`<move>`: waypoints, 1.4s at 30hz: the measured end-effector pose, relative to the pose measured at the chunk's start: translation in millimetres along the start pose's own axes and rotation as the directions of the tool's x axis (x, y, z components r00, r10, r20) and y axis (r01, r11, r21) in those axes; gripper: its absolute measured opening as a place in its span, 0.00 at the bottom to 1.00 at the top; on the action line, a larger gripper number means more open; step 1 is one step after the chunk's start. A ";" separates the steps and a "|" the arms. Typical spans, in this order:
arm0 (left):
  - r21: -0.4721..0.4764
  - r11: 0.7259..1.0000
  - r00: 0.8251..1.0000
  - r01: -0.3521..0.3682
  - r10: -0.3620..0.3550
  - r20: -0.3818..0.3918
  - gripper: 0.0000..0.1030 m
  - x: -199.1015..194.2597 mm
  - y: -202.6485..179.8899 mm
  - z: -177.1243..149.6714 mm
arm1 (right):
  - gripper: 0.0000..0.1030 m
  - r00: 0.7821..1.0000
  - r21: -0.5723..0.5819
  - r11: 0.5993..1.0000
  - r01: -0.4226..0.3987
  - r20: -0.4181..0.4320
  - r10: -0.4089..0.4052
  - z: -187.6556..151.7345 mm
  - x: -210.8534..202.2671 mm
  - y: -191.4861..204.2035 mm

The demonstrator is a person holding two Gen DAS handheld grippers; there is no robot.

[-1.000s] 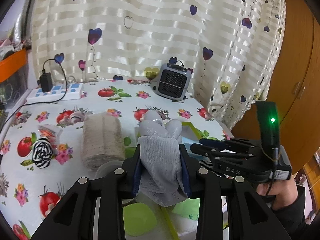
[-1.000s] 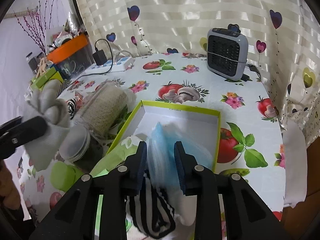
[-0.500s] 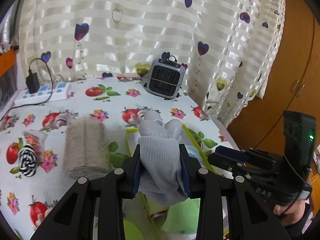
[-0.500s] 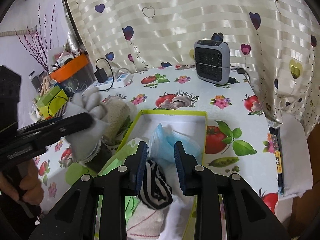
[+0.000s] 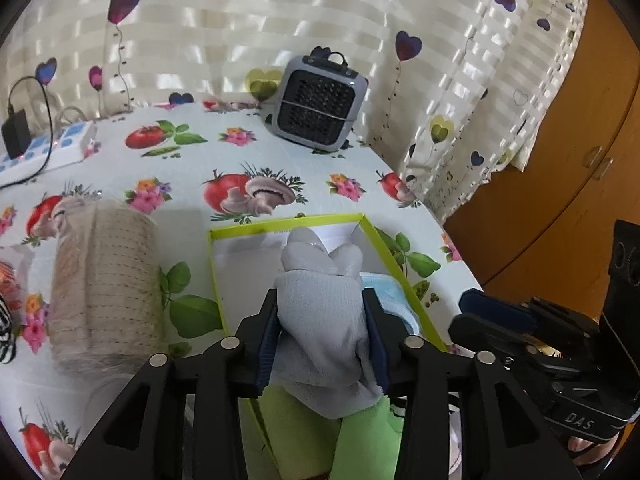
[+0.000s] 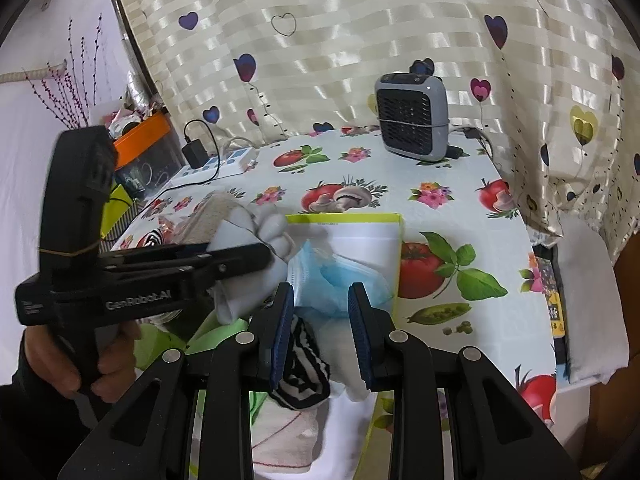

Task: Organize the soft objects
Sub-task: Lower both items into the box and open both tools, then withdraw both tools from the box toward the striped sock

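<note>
The flowered table (image 5: pixel 100 184) is lying clear beyond the green-rimmed box (image 5: pixel 288 227), the landmark here. Over its near-left rim, the left gripper (image 5: pixel 322 342) is opening its jaws around the grey glove (image 5: pixel 320 300), pads apparently touching: the drop-in step, needing full release. Beside it, the right gripper (image 6: pixel 320 336) is hovering part-open and empty above the blue masks (image 6: pixel 332 276) inside.

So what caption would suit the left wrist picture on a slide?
Left gripper, jaws opening, carries a grey glove over the green-edged box.
</note>
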State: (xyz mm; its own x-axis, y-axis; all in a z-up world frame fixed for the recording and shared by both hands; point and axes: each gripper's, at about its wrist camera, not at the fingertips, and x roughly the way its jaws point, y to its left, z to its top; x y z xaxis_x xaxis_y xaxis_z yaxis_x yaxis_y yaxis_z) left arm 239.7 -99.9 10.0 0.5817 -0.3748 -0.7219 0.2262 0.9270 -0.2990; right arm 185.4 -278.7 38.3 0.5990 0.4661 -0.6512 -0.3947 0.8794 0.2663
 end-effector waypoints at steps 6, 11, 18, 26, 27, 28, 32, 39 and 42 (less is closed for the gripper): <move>-0.029 0.999 0.999 0.014 -0.013 0.032 0.47 -10.8 4.6 2.9 | 0.29 1.000 0.002 1.000 0.008 0.003 -0.008 -1.9 -2.6 0.1; -0.024 0.999 0.997 0.032 -0.030 0.069 0.51 -28.4 2.5 5.7 | 0.29 1.000 -0.003 1.000 0.002 0.016 -0.002 -1.6 -6.9 4.4; -0.018 0.999 0.995 0.029 -0.027 0.098 0.51 -57.1 1.0 -4.9 | 0.29 0.999 -0.006 1.000 -0.005 0.032 0.005 -3.4 -17.1 14.3; 0.012 1.000 0.990 -0.022 0.020 0.141 0.51 -102.4 1.5 -35.9 | 0.29 0.999 -0.026 0.999 -0.027 0.035 0.028 -12.5 -28.9 35.5; 0.012 1.000 0.989 -0.028 0.026 0.145 0.51 -108.1 2.2 -40.1 | 0.29 0.999 -0.027 0.999 -0.030 0.035 0.031 -14.3 -30.6 38.7; 0.012 0.999 0.988 -0.034 0.032 0.149 0.51 -112.2 3.2 -43.5 | 0.29 0.999 -0.028 0.999 -0.033 0.035 0.034 -14.9 -31.4 40.4; 0.005 0.998 0.986 -0.061 0.060 0.154 0.51 -125.6 7.1 -56.7 | 0.29 0.998 -0.039 0.998 -0.042 0.038 0.043 -19.5 -37.3 52.6; -0.021 0.993 0.981 -0.112 0.114 0.156 0.51 -139.2 14.9 -72.1 | 0.29 0.997 -0.086 0.995 -0.060 0.033 0.063 -27.0 -43.0 78.6; -0.030 0.991 0.979 -0.128 0.131 0.158 0.51 -144.1 18.0 -77.5 | 0.29 0.997 -0.106 0.992 -0.069 0.030 0.072 -29.6 -42.8 89.3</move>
State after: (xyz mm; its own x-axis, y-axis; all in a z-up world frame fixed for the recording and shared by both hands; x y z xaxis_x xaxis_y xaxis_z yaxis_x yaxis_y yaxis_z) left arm 99.4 -30.1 60.3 0.7227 -0.2435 -0.6468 0.1263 0.9667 -0.2228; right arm 103.9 -223.1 68.9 0.5895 0.5312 -0.6085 -0.5068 0.8298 0.2334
